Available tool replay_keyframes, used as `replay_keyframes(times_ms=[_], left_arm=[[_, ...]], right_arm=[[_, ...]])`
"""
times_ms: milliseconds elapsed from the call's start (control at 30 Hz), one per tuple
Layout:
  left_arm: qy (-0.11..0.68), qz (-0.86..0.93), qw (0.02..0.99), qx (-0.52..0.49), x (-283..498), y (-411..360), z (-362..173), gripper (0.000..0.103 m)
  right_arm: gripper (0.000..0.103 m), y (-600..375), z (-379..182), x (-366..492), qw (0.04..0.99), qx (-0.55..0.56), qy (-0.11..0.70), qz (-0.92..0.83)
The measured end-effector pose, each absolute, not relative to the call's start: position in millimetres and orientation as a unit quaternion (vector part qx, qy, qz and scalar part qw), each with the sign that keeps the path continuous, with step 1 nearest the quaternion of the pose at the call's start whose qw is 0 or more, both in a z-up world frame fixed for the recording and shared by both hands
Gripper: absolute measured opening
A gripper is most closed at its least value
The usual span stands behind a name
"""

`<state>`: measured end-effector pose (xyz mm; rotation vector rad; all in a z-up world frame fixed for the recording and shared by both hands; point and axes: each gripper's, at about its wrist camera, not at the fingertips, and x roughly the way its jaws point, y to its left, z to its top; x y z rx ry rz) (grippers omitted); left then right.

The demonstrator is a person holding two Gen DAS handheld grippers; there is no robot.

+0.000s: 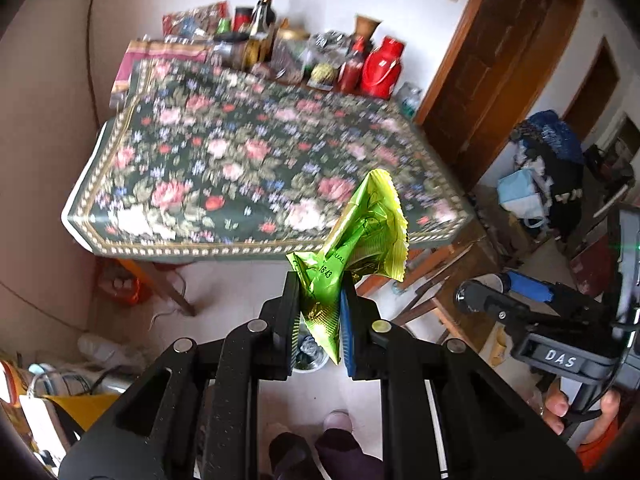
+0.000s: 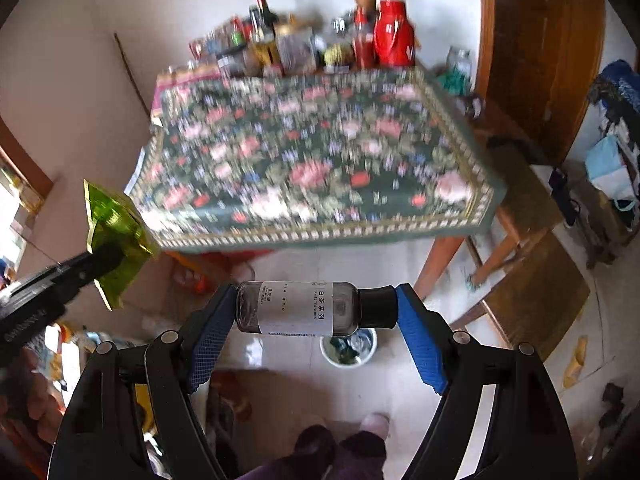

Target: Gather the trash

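My left gripper (image 1: 319, 294) is shut on a crumpled green foil wrapper (image 1: 360, 236), which sticks up past the fingertips in front of the table's near edge. The same wrapper (image 2: 114, 232) and left gripper (image 2: 96, 262) show at the left of the right wrist view. My right gripper (image 2: 314, 308) is shut on a small clear bottle (image 2: 296, 308) with a white label and black cap, held sideways, base and cap against the blue pads (image 2: 420, 340). Below on the floor stands a small white bin (image 2: 349, 347) with scraps in it; it peeks from behind the left gripper as bin (image 1: 308, 356).
A table with a dark floral cloth (image 1: 256, 160) stands ahead, bottles, jars and a red flask (image 1: 382, 68) crowded along its far edge. A wooden bench (image 2: 520, 248) is at the right, a brown door (image 1: 496, 60) beyond. The person's feet (image 2: 344, 440) show on the pale floor.
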<state>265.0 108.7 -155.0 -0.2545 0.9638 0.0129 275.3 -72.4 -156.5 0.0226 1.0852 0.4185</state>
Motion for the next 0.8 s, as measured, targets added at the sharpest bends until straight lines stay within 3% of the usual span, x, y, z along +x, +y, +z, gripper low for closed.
replay_keyframes(times_ms=[533,800], left_arm=[[0.552,0.095,0.813,-0.159,289,134,-350,0.017],[0.582,0.096,0.788,-0.173,292,124,-405,0.017]], right_arm=[[0.077,-40,-349,319,0.758,-0.03,0.593,0.271],[0.077,-39,-392,327,0.728,0.0,0.622,0.287]])
